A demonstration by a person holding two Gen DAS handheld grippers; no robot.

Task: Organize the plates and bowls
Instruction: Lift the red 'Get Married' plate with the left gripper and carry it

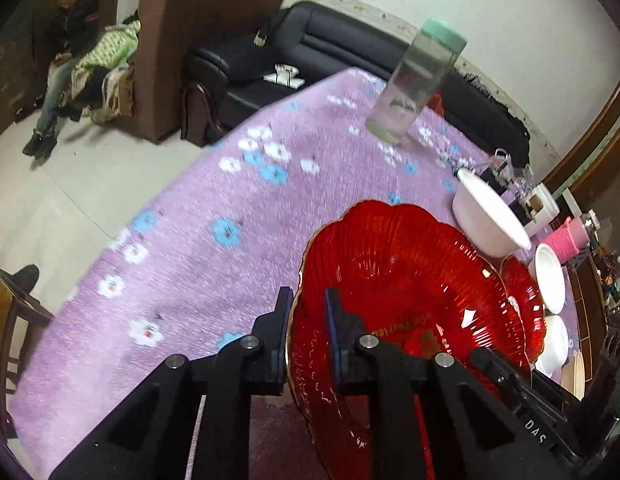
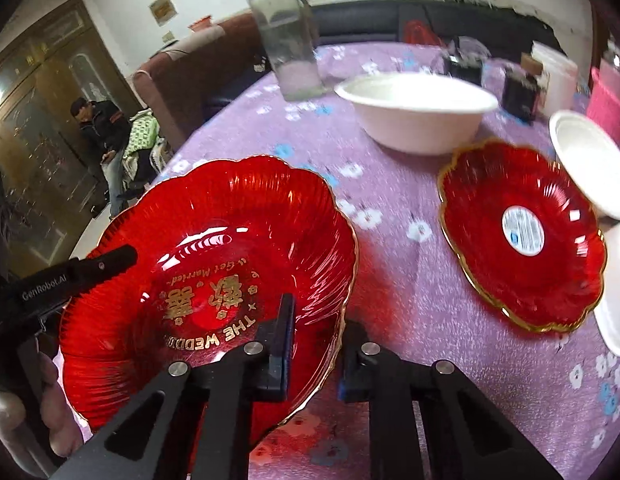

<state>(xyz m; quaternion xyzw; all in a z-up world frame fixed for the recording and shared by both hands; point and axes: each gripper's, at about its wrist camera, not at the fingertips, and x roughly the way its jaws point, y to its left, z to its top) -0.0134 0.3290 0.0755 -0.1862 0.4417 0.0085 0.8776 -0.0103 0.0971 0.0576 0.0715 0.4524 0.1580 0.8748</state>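
A large red glass plate (image 1: 409, 280) with a gold rim and gold lettering is held from two sides over the purple flowered cloth. My left gripper (image 1: 308, 320) is shut on its rim, one pad inside the plate and one outside. My right gripper (image 2: 317, 344) is shut on the near right rim of the same plate (image 2: 214, 248). In the right wrist view the left gripper (image 2: 122, 258) bites the plate's left edge. A second red plate (image 2: 521, 236) with a round sticker lies to the right. Beyond them stands a large white bowl (image 2: 417, 116), and a smaller white bowl (image 2: 589, 164) leans at the right.
A clear jar (image 2: 286, 36) with a green lid stands at the table's far side. Another white bowl (image 2: 617, 292) sits at the right edge, with a pink basket (image 2: 609, 104) and small dark items behind. A person (image 2: 102, 128) sits by the sofas past the table.
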